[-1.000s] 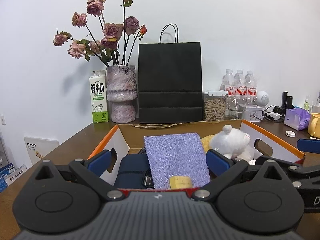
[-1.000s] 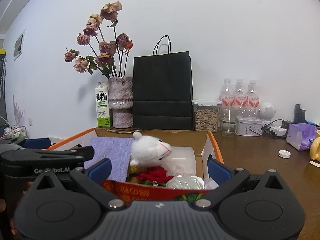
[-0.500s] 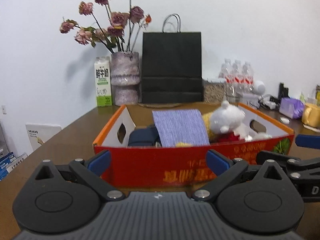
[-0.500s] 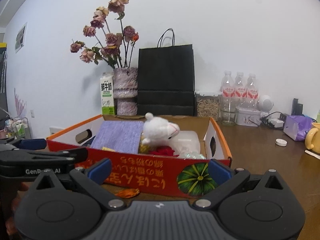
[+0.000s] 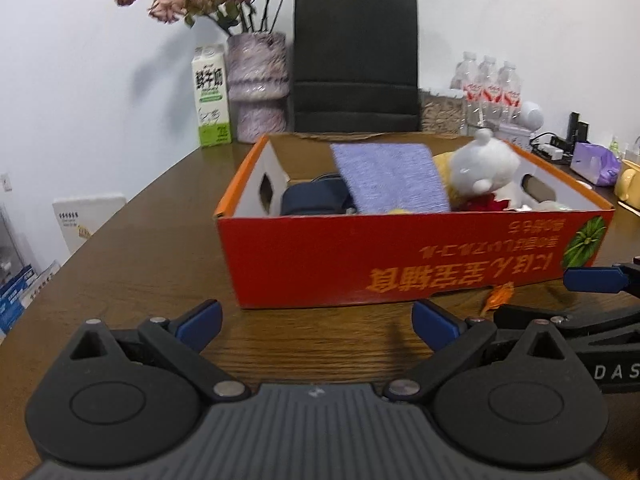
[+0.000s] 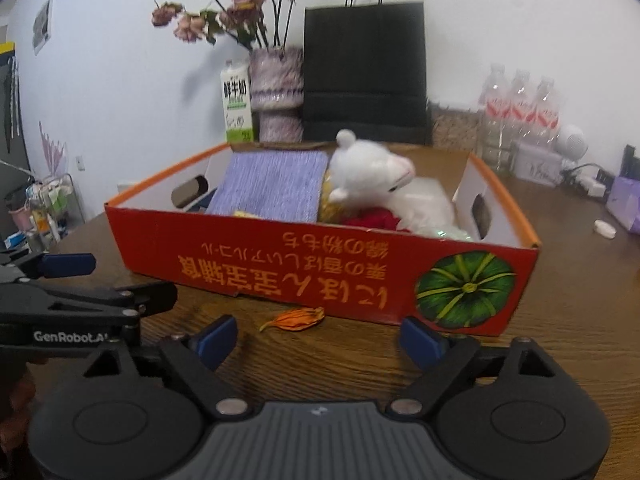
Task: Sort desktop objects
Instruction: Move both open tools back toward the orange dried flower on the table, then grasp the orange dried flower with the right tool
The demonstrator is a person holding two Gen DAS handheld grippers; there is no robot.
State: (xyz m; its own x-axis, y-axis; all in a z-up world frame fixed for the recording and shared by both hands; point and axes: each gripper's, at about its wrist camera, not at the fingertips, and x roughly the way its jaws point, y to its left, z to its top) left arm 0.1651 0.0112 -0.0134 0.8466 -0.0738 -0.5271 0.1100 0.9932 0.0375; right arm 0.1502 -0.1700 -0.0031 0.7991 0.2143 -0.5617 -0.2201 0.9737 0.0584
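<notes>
Left tongs (image 5: 316,322) apart, empty, above the counter (image 5: 152,256); dried orange flower (image 6: 294,319) lies before the red box (image 6: 256,256); right tongs (image 6: 318,336) closing around nothing; next, probably lower and pinch gently.

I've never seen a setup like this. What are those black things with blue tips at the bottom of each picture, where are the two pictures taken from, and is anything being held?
There is no robot here. A person holds a two-finger grabbing tool in each hand, and each tool carries a wide-angle camera looking forward along its fingers. One picture comes from the left gripper, the other from the right gripper; the blue tips are finger pads.

Both face a red cardboard box on a brown wooden table. Inside it are a white plush toy and a purple cloth. A small dried orange flower lies on the table before the box.

Neither gripper holds anything. The left one is open; the right one's jaws are closing, with nothing between them.
</notes>
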